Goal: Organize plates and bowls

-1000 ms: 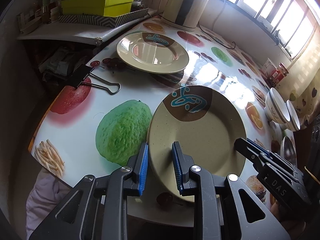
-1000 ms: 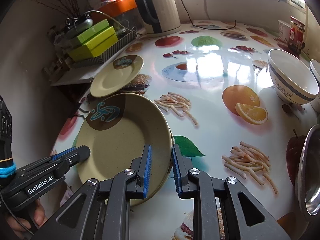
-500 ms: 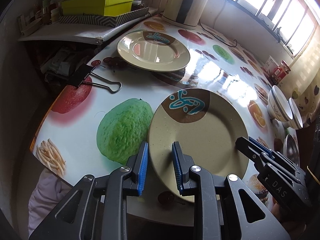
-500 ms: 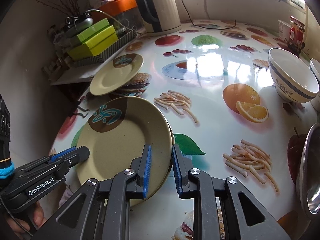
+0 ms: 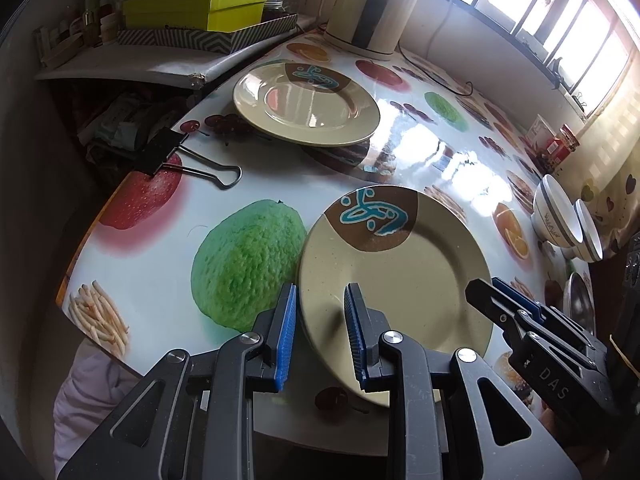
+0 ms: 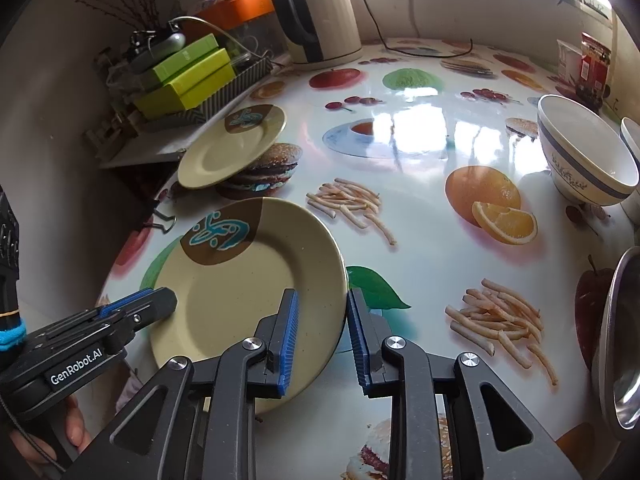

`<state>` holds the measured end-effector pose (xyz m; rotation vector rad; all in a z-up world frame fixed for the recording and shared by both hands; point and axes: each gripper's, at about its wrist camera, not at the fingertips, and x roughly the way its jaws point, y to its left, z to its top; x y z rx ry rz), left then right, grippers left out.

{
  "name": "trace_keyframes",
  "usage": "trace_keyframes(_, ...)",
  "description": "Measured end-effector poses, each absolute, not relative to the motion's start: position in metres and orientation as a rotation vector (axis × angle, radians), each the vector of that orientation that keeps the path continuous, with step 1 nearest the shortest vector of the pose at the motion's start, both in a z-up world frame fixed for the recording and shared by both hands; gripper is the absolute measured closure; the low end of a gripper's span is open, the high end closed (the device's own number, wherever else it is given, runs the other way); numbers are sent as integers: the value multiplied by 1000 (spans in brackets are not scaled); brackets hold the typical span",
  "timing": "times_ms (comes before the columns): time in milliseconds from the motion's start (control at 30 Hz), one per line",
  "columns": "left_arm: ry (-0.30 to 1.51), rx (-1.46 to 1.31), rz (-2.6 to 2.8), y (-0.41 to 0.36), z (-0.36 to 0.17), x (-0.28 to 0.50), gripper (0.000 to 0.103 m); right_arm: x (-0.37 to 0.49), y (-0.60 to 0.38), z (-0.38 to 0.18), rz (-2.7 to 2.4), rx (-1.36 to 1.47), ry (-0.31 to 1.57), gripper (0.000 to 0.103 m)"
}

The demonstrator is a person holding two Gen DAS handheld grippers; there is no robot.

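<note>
A beige plate with a brown and teal mark (image 5: pixel 396 276) (image 6: pixel 240 276) is held just above the fruit-print table near its front edge. My left gripper (image 5: pixel 320 328) has its jaws around the plate's left rim. My right gripper (image 6: pixel 320 332) has its jaws around the right rim. Both grip the rim. A second matching plate (image 5: pixel 306 104) (image 6: pixel 232 146) rests farther back on the table. A white bowl with a blue band (image 6: pixel 584 152) (image 5: pixel 556 212) stands at the right, with another bowl beside it.
A black binder clip (image 5: pixel 176 158) lies left of the far plate. Green boxes (image 5: pixel 196 8) sit on a shelf at the back left. A kettle (image 6: pixel 316 12) stands at the back. A steel bowl (image 6: pixel 616 340) is at the right edge.
The held plate has moved a little forward and to the right, toward the far plate. Both grippers stay closed on its rim.
</note>
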<state>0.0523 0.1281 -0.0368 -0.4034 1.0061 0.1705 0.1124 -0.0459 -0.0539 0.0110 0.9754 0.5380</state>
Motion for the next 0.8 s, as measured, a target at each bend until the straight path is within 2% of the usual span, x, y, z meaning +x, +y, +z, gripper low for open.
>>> trace_keyframes(267, 1005, -420, 151, 132, -37, 55, 77, 112, -44, -52, 540, 1, 967, 70)
trace_keyframes(333, 1006, -421, 148, 134, -37, 55, 76, 113, -43, -50, 538, -3, 959, 64)
trace_keyframes(433, 999, -432, 140, 137, -36, 55, 70, 115, -42, -48, 535, -10, 954, 61)
trace_keyframes(500, 996, -437, 140, 141, -35, 56, 66, 117, -43, -46, 531, -10, 951, 60)
trace_keyframes(800, 954, -453, 170, 168, -20, 65, 66, 136, -40, -27, 535, -8, 919, 58)
